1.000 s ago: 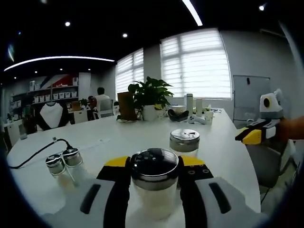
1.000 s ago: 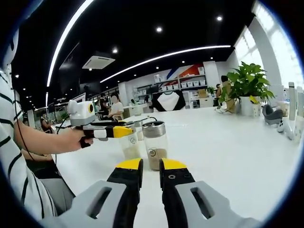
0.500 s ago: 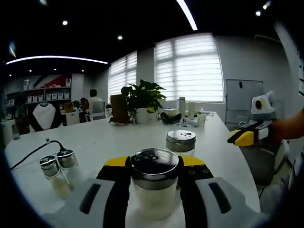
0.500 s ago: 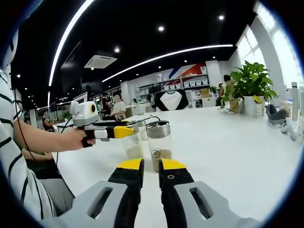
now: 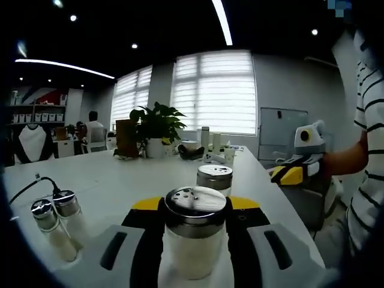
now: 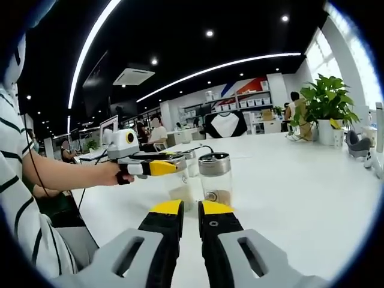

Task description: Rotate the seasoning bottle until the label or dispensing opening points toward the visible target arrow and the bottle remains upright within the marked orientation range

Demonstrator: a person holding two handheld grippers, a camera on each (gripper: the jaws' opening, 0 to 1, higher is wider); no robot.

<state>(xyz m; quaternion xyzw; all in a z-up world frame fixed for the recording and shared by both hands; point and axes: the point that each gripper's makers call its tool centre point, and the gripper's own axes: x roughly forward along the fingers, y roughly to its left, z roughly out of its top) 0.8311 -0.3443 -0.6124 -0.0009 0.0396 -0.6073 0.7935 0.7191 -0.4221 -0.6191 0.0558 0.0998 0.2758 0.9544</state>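
A glass seasoning bottle (image 5: 195, 240) with a perforated metal lid and pale contents stands upright on the white table (image 5: 132, 180). My left gripper (image 5: 195, 204) is shut on it just below the lid. In the right gripper view the same bottle (image 6: 180, 183) sits in the left gripper (image 6: 157, 167), held out by a person's hand. A second jar (image 6: 216, 179) with brown seasoning stands just beside it, and in the left gripper view this jar (image 5: 214, 178) is behind the held bottle. My right gripper (image 6: 191, 207) hovers low over the table, shut with nothing in it, and reaches in as the right gripper (image 5: 294, 173).
Two small shakers (image 5: 55, 217) and a black cable (image 5: 27, 187) lie to the left. A potted plant (image 5: 153, 125) and white bottles (image 5: 207, 141) stand at the far end. A person's striped sleeve (image 5: 366, 150) is at the right, by the table edge.
Both views have swung, so the room has slid sideways. The left gripper keeps its hold on the bottle, which now sits closer to the brown-filled jar in the right gripper view.
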